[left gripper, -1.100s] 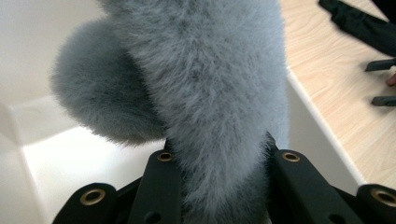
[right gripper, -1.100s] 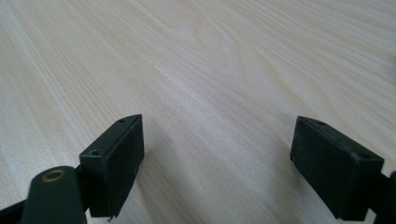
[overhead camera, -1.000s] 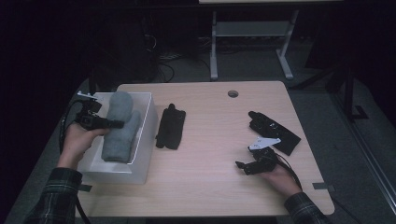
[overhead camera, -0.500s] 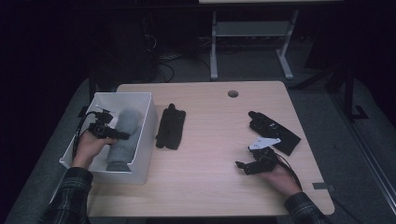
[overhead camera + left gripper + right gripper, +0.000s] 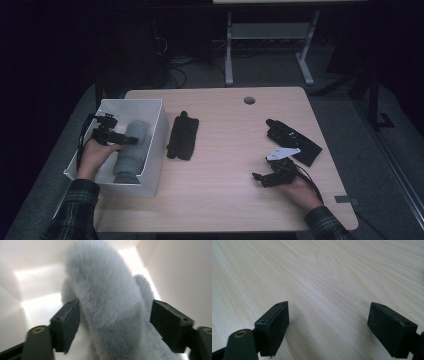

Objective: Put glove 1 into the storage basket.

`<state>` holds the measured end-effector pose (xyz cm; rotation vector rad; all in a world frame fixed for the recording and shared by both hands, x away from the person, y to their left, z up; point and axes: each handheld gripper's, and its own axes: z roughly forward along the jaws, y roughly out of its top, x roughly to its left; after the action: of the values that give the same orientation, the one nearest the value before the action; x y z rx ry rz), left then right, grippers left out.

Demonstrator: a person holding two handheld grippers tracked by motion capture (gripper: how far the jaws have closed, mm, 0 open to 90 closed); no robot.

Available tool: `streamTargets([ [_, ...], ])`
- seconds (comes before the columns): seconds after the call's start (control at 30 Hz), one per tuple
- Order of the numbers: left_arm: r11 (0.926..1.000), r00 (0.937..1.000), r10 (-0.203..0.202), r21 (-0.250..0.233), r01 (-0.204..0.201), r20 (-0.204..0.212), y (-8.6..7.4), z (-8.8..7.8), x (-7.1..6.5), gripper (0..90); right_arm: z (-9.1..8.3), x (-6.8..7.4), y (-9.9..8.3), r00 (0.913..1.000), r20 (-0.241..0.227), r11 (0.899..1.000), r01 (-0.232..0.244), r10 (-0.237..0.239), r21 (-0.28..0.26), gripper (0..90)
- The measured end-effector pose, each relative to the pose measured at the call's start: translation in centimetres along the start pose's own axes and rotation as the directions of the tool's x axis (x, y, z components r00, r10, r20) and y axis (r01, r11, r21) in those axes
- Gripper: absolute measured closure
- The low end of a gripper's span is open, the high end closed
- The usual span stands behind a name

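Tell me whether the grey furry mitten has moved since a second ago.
Yes. The grey furry mitten has gone down from above the white box rim to lie inside it.

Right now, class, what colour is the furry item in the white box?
Pale grey furry item, clearest in the left gripper view.

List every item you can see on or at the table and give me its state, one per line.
Left gripper: jaws just opened, astride the grey fluffy mitten, no longer pressing it.
Grey fluffy mitten: lying inside the box, released.
White box: open-topped, at the table's left edge.
Black glove: flat on the table beside the box.
Second black glove: flat near the right edge.
Right gripper: open, empty, over bare table.
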<state>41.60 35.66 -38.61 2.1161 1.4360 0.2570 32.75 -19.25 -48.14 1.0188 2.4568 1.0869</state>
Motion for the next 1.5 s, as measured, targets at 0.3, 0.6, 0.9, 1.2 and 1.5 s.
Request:
streamTargets([
  [0.3, 0.9899, 0.9968, 0.063, -0.130, -0.056, 0.050, 2.7, -4.5, -2.7, 19.8, 0.0, 0.0, 0.0, 1.0000, 0.000, 1.000, 0.000, 0.000, 0.000, 17.4],
  [0.6, 0.9779, 0.9813, 0.163, -0.149, -0.146, 0.103, 4.2, -5.0, -7.5, 19.8, 0.0, 0.0, 0.0, 1.0000, 0.001, 1.000, -0.002, 0.002, 0.001, 17.4],
  [0.9, 0.9614, 0.9561, 0.245, -0.167, -0.219, 0.160, 4.9, -3.8, -12.7, 18.5, 0.0, 0.0, 0.0, 1.0000, 0.000, 1.000, -0.002, 0.002, 0.000, 17.3],
  [1.2, 0.9436, 0.9269, 0.312, -0.181, -0.278, 0.208, 4.7, -1.6, -17.4, 15.9, 0.0, 0.1, 0.0, 1.0000, -0.001, 1.000, -0.002, 0.002, 0.000, 17.4],
  [1.5, 0.9306, 0.9025, 0.357, -0.174, -0.322, 0.241, 3.6, 0.9, -20.4, 16.0, 0.0, 0.1, 0.0, 1.0000, -0.003, 1.000, -0.002, 0.002, 0.001, 17.3],
])
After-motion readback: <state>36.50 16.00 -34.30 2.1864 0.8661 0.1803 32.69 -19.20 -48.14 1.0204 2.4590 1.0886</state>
